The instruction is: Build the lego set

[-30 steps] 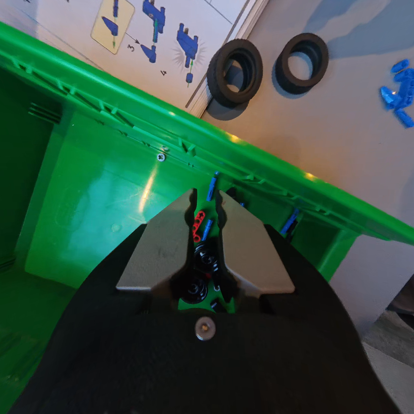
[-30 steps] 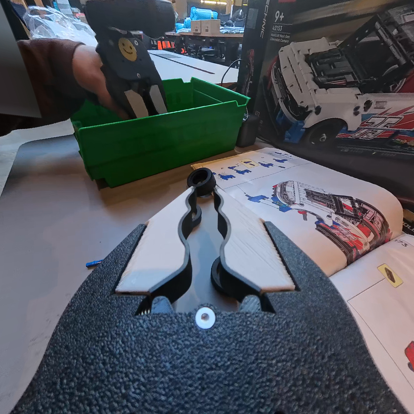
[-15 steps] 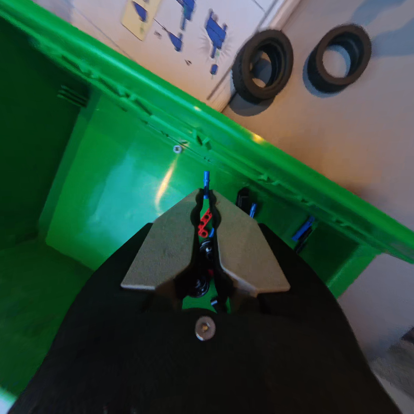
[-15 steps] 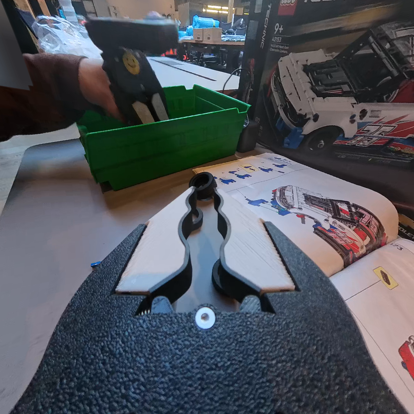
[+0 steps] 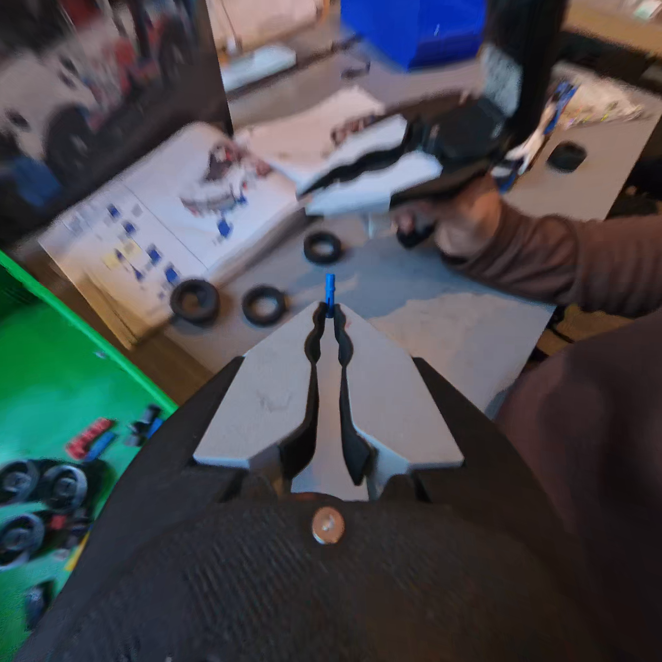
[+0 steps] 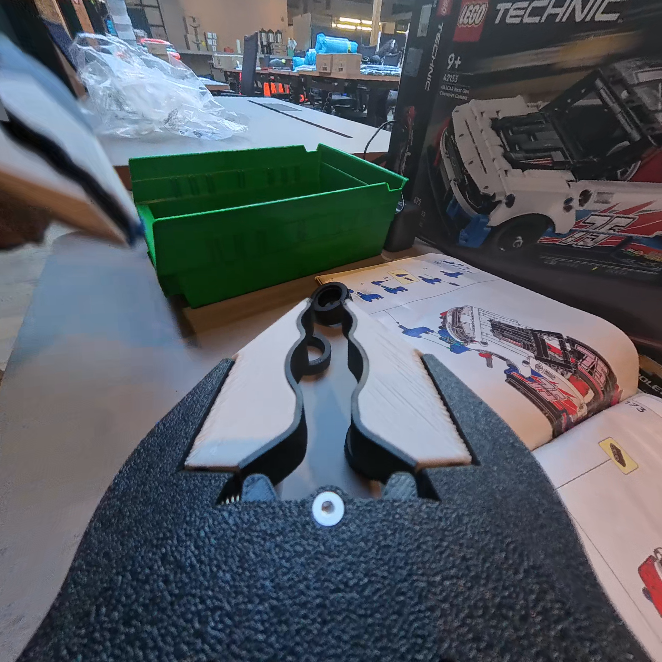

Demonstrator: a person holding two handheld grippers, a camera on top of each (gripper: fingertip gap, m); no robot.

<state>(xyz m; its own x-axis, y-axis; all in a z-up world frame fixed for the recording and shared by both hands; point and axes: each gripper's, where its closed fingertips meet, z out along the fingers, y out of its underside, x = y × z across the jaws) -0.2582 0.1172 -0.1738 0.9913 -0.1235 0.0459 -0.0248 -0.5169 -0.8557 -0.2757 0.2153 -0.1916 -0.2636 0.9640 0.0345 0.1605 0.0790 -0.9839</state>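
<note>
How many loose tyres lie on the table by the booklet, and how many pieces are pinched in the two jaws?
Black tyres on the table: 3
Blue pin, in the left jaws: 1
Black ringed piece, in the right jaws: 1
Total: 5

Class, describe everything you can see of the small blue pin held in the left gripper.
The blue pin is a thin, bright blue plastic peg, seemingly with a slightly wider collar near its far end. It points straight forward from the left gripper, whose tips are shut on its near end, so most of its length juts out free. It is held in the air above the grey table, touching nothing else. Finer detail is too small to make out.
</note>
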